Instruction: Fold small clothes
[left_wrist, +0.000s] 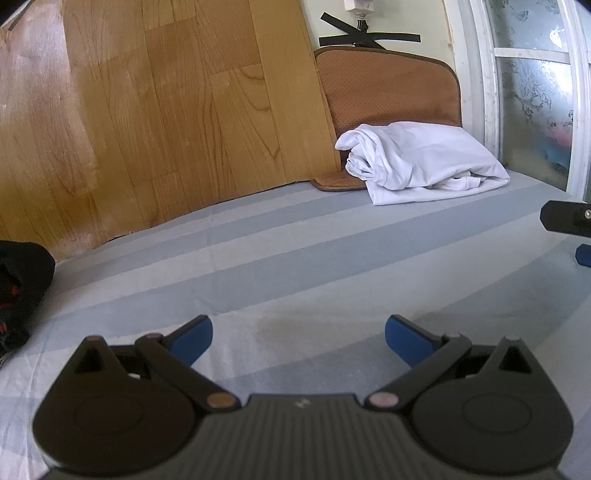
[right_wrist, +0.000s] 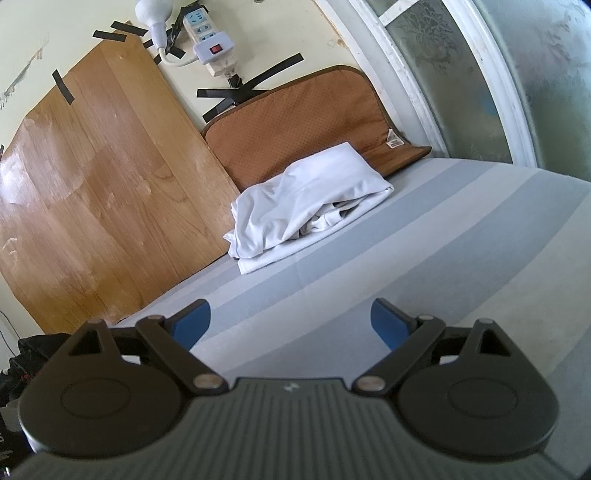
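A white garment (left_wrist: 421, 162) lies bunched and loosely folded at the far end of the striped grey-blue bed sheet (left_wrist: 295, 251), resting against a brown cushion. It also shows in the right wrist view (right_wrist: 306, 203). My left gripper (left_wrist: 298, 341) is open and empty, low over the sheet, well short of the garment. My right gripper (right_wrist: 290, 325) is open and empty, also above the sheet and short of the garment. Part of the right gripper (left_wrist: 569, 221) shows at the right edge of the left wrist view.
A brown perforated cushion (right_wrist: 303, 122) leans on the wall behind the garment. A wood-pattern board (left_wrist: 166, 110) stands along the left. A dark bag (left_wrist: 18, 280) sits at the left edge. A power strip (right_wrist: 207, 33) hangs on the wall. A frosted window (left_wrist: 535, 92) is at right.
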